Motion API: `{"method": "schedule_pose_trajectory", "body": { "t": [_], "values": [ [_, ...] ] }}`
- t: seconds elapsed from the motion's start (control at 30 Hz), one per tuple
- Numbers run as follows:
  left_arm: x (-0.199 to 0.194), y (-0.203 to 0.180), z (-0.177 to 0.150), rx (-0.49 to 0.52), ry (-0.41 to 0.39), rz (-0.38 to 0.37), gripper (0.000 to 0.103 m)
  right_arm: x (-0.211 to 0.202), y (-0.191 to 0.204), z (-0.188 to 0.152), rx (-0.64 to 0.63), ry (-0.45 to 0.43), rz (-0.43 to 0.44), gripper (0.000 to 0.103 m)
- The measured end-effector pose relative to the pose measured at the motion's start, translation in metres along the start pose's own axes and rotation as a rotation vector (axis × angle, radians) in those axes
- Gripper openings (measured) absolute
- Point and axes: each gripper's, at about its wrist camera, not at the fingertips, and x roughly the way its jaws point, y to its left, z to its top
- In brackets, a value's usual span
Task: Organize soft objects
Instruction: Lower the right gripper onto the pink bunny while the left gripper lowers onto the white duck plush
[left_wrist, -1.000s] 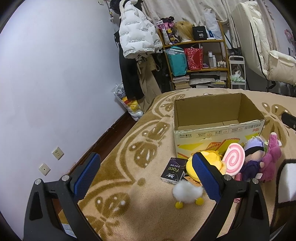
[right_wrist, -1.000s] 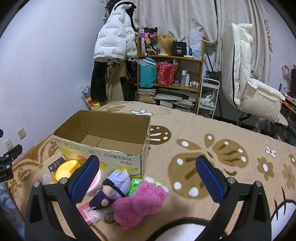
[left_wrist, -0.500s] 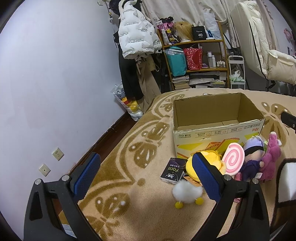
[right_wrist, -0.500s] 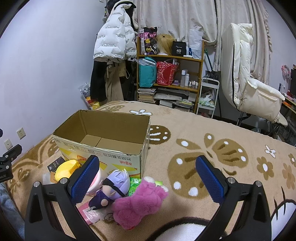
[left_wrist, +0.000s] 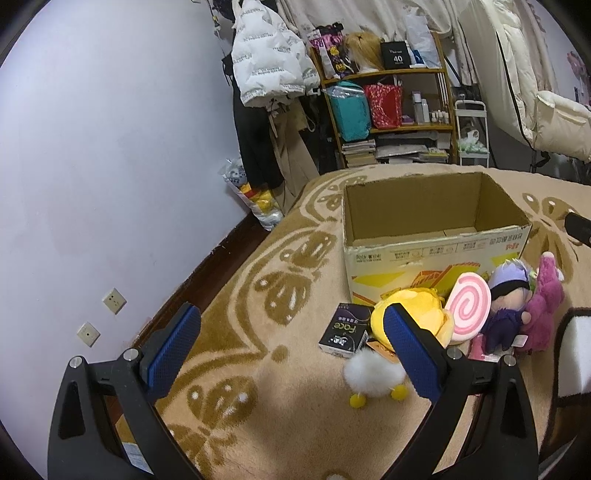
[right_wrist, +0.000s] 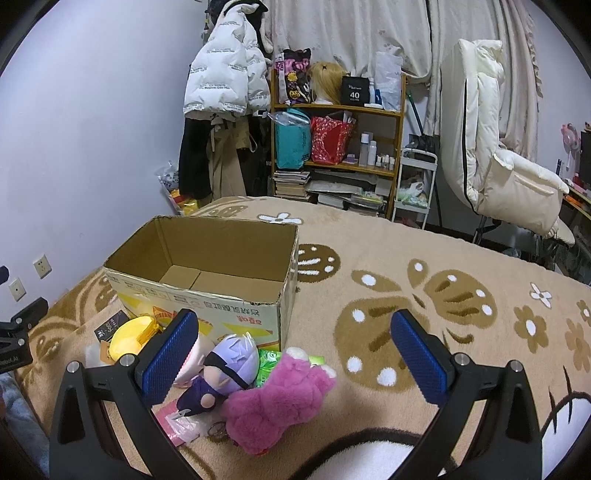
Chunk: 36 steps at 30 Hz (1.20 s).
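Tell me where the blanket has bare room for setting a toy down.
Bare blanket lies right of the cardboard box, past the pink plush, and left of the black packet. The box looks empty. Crowded: the box front, where the yellow plush and purple-haired doll lie.

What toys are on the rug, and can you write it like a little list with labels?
box: cardboard box, open, nothing seen inside
toys: pink plush, purple-haired doll, yellow plush, swirl lollipop toy, white fluffy chick
where: all on the rug, in front of the box
also there: small black packet
left gripper: open, holding nothing
right gripper: open, holding nothing
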Motion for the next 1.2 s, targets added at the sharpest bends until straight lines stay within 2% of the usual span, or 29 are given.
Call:
{"method": "schedule_pose_trajectory", "body": {
  "t": [0.17,0.33,0.57,0.73,0.97,1.1,1.2],
  "values": [
    [0.009,-0.003,0.000,0.003,0.038,-0.022,0.099,0.005,-0.009,0.004,0.034,0.034,0.017,0.103],
    [0.030,-0.007,-0.003,-0.012,0.114,-0.082,0.098,0.015,-0.022,0.009,0.108,0.086,0.067,0.103],
    [0.053,-0.017,-0.011,0.006,0.199,-0.109,0.098,0.042,-0.030,0.002,0.175,0.224,0.107,0.095],
    [0.066,-0.022,-0.018,0.016,0.251,-0.110,0.098,0.060,-0.030,-0.006,0.175,0.294,0.116,0.087],
    [0.084,-0.033,-0.025,0.028,0.324,-0.153,0.098,0.078,-0.030,-0.013,0.193,0.337,0.130,0.087],
    [0.095,-0.037,-0.028,0.020,0.373,-0.176,0.098,0.086,-0.032,-0.017,0.215,0.363,0.145,0.081],
    [0.102,-0.040,-0.032,0.016,0.405,-0.191,0.098,0.092,-0.033,-0.020,0.228,0.381,0.155,0.080]
  ]
}}
